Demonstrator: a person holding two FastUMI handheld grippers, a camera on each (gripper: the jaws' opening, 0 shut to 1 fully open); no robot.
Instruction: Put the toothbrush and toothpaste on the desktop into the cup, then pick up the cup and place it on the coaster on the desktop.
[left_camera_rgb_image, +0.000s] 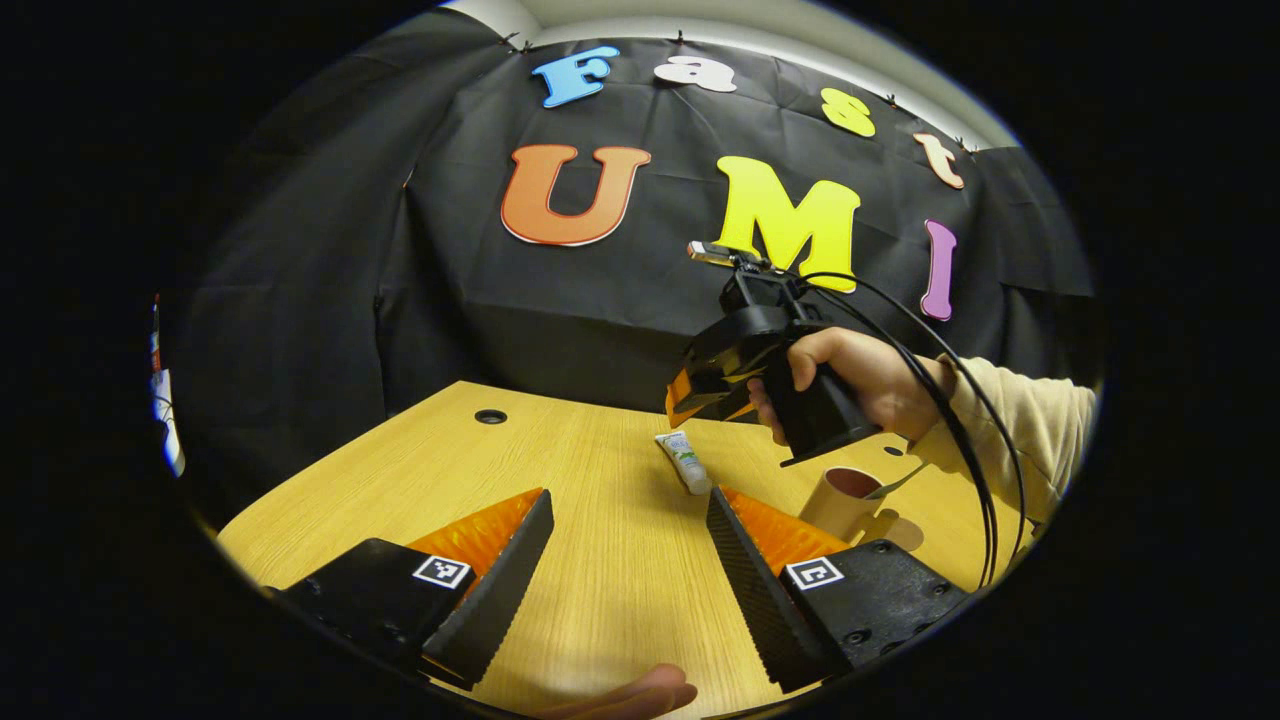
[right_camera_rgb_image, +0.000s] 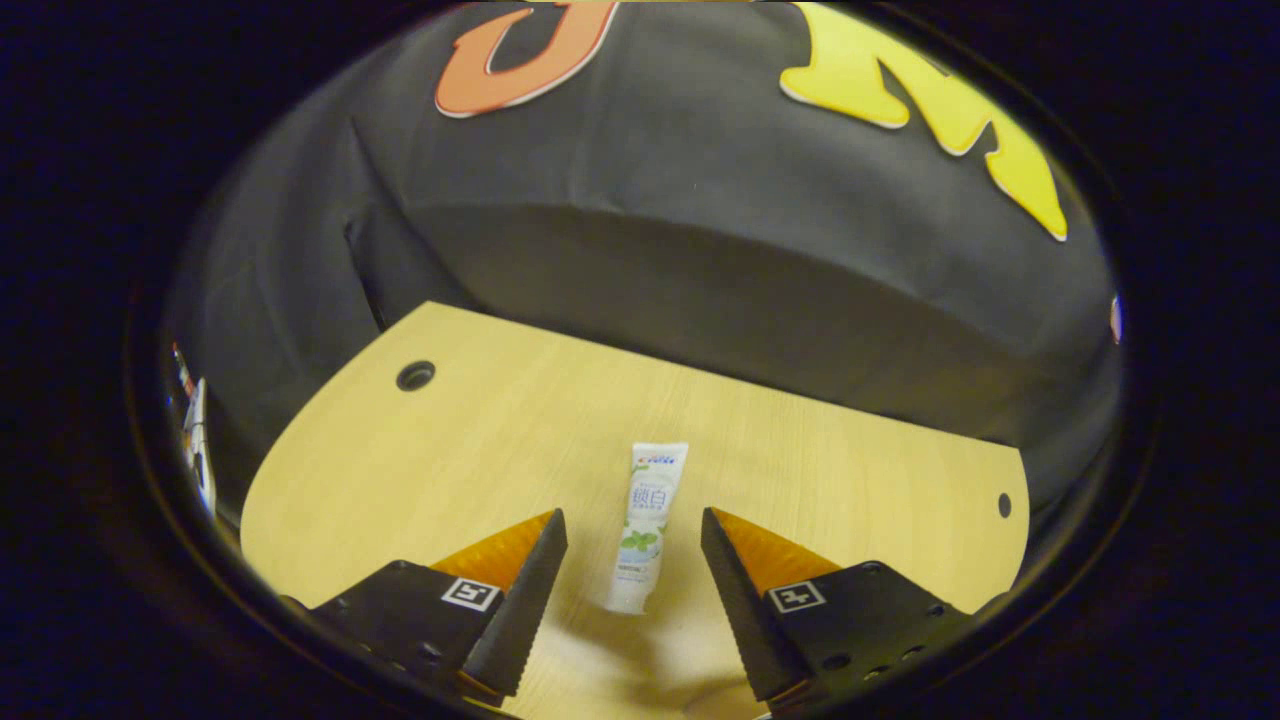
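- Left gripper view: the left tool (left_camera_rgb_image: 630, 520) is held low over the counter (left_camera_rgb_image: 400, 470), fingers spread wide with nothing between them.
- The toothpaste (left_camera_rgb_image: 684, 461) lies flat on the counter ahead of it, just past the tip of the finger on the view's right, with its long axis slanting from the far edge back toward that finger.
- The right tool (left_camera_rgb_image: 680, 395), gripped by a hand (left_camera_rgb_image: 865, 385) with a pale sleeve, hangs tilted down just above the tube's far end; it is the nearer tool. Its finger gap is too foreshortened here to judge.
- The cup (left_camera_rgb_image: 845, 498) stands upright on the counter beside the toothpaste, toward the view's right, with something thin and pale sticking out over its rim, possibly the toothbrush; I cannot tell.
- Right gripper view: the right tool (right_camera_rgb_image: 633, 545) has its fingers parted and empty, and the toothpaste (right_camera_rgb_image: 648, 525) lies between them below, long axis running along the fingers, not across. The near end lies nearest the tool, the flat crimped end toward the counter's far edge.
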